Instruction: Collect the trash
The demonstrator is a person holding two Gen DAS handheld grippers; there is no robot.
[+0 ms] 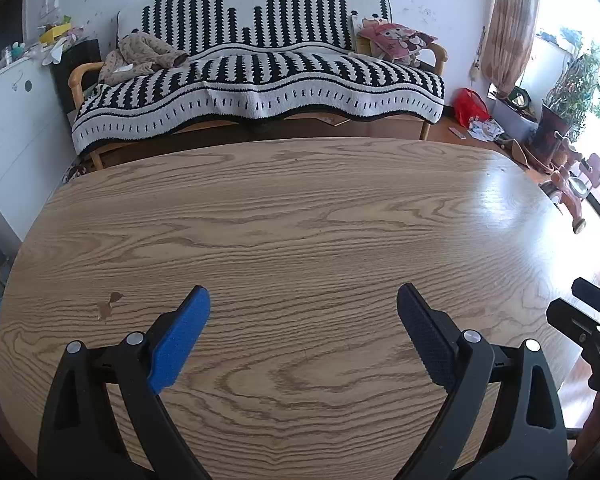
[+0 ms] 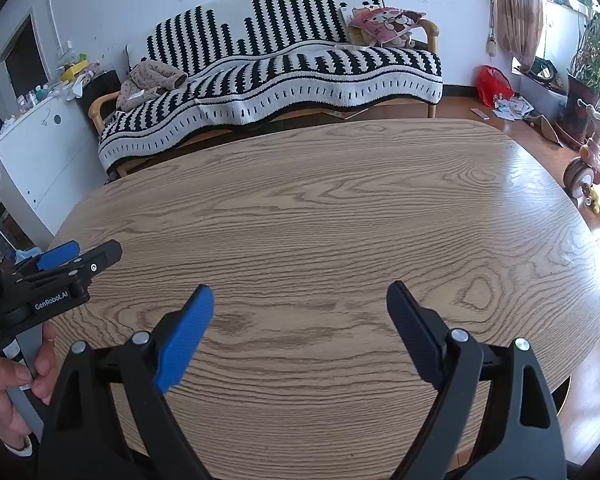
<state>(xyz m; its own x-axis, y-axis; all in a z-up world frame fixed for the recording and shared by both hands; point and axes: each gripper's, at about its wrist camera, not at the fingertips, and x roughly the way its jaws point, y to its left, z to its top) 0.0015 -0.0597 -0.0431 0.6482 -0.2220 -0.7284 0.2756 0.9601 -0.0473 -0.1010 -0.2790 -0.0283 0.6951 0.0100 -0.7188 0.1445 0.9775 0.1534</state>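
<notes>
My left gripper point(image 1: 303, 300) is open and empty, held above the near part of a wooden oval table point(image 1: 300, 208). My right gripper point(image 2: 300, 298) is open and empty too, above the same table point(image 2: 340, 208). The left gripper also shows from the side at the left edge of the right wrist view point(image 2: 76, 258), held in a hand. A black part of the right gripper shows at the right edge of the left wrist view point(image 1: 592, 320). I see no trash on the table top. A small brown stain point(image 1: 109, 306) marks the wood at the left.
A sofa point(image 1: 260, 76) with a black-and-white blanket stands behind the table. A red bag point(image 1: 470, 106) and scattered papers point(image 1: 484, 128) lie on the floor at the right. A child's tricycle point(image 2: 596, 176), plants and a white cabinet point(image 2: 40, 152) flank the table.
</notes>
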